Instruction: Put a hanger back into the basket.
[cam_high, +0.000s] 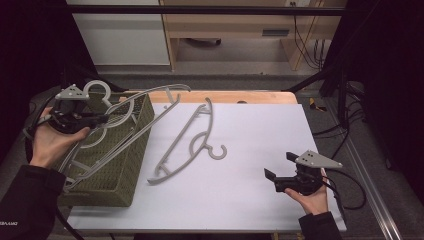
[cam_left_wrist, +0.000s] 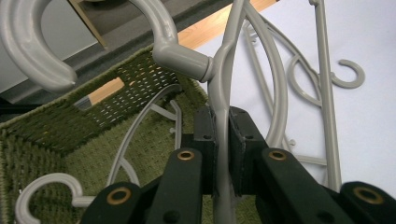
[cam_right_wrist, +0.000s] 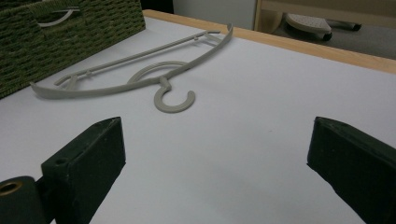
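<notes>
My left gripper is shut on the thin frame of a grey plastic hanger, just below its hook. It holds the hanger tilted over an olive woven basket at the table's left. A second grey hanger lies inside the basket. A third one lies flat on the white table top, hook toward the front. My right gripper rests open near the front right, with nothing between its jaws.
The white table top has a wooden strip along its far edge. Cables hang off the right side. A wooden shelf unit stands on the floor beyond the table.
</notes>
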